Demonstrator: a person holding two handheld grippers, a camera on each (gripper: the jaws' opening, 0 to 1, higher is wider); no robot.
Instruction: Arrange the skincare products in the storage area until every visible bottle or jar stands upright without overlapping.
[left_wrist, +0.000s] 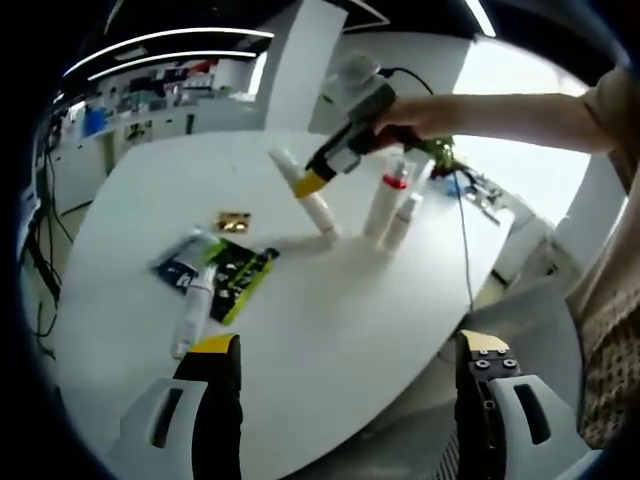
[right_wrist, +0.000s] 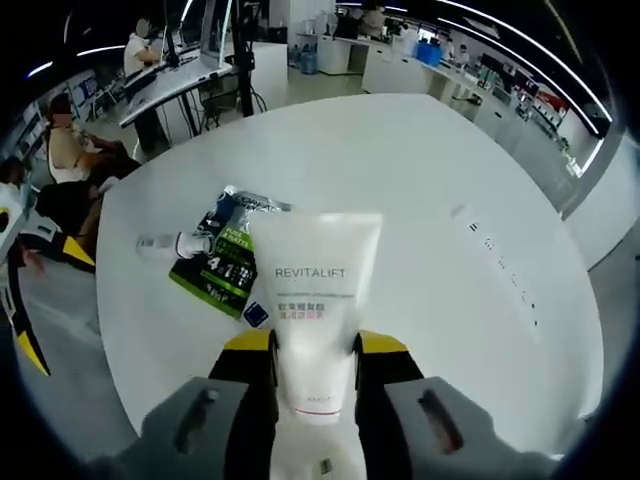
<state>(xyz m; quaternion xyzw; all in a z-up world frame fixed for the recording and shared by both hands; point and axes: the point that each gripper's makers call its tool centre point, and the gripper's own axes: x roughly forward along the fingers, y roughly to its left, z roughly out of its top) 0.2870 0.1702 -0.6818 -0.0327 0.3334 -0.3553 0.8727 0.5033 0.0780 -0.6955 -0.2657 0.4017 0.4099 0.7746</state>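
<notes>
My right gripper (right_wrist: 315, 345) is shut on a white REVITALIFT tube (right_wrist: 316, 290). In the left gripper view the right gripper (left_wrist: 312, 183), held by a person's hand, keeps that tube (left_wrist: 318, 212) tilted, with its lower end at the table beside two upright white bottles, one red-capped (left_wrist: 386, 203) and one plain (left_wrist: 403, 220). A white bottle (left_wrist: 193, 312) lies flat next to dark and green packets (left_wrist: 222, 265). The same lying bottle (right_wrist: 172, 243) and packets (right_wrist: 226, 256) sit beyond the tube. My left gripper (left_wrist: 350, 372) hangs open over the table's near edge, holding nothing.
The round white table (left_wrist: 330, 310) has a small gold item (left_wrist: 233, 220) behind the packets. A cable (left_wrist: 465, 240) runs off the right side. Desks and seated people (right_wrist: 70, 140) are beyond the table's far edge (right_wrist: 130, 190).
</notes>
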